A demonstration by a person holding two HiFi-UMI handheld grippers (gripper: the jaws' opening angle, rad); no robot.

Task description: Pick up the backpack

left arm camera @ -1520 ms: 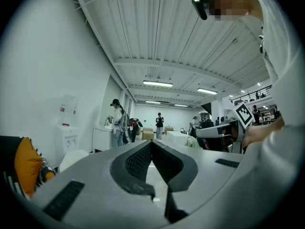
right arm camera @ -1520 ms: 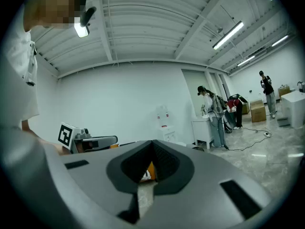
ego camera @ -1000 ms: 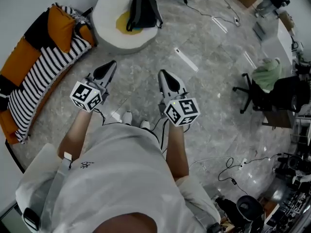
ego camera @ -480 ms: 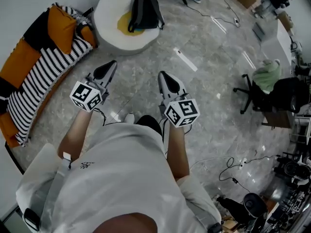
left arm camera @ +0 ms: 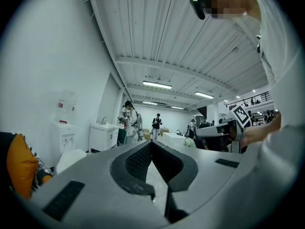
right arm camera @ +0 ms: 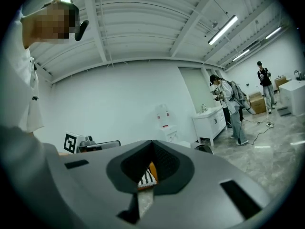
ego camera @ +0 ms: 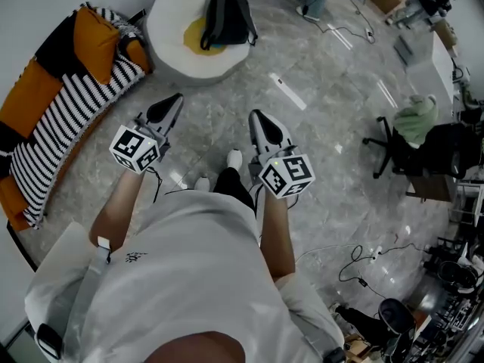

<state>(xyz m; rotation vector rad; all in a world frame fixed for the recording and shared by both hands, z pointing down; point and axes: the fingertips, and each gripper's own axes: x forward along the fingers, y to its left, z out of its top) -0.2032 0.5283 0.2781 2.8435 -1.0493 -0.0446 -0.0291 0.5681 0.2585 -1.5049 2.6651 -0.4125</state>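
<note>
Person in a white short-sleeved T-shirt (ego camera: 189, 278), black trousers (ego camera: 233, 185) and white shoes (ego camera: 235, 158). The grey, black-padded left tool (ego camera: 172, 101) and right tool (ego camera: 256, 116) each carry a black-and-white square-marker cube (ego camera: 136, 148).

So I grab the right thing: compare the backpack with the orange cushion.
The backpack is black with straps; the orange cushion is plain orange. The backpack lies on the round white surface; the orange cushion sits on the striped sofa. Both rest off the floor, untouched.

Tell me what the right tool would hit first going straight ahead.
Likely the striped sofa cushion, seen dead ahead past the right tool tips; the backpack on its white pouf lies right of that line. Depth is unclear.
</note>
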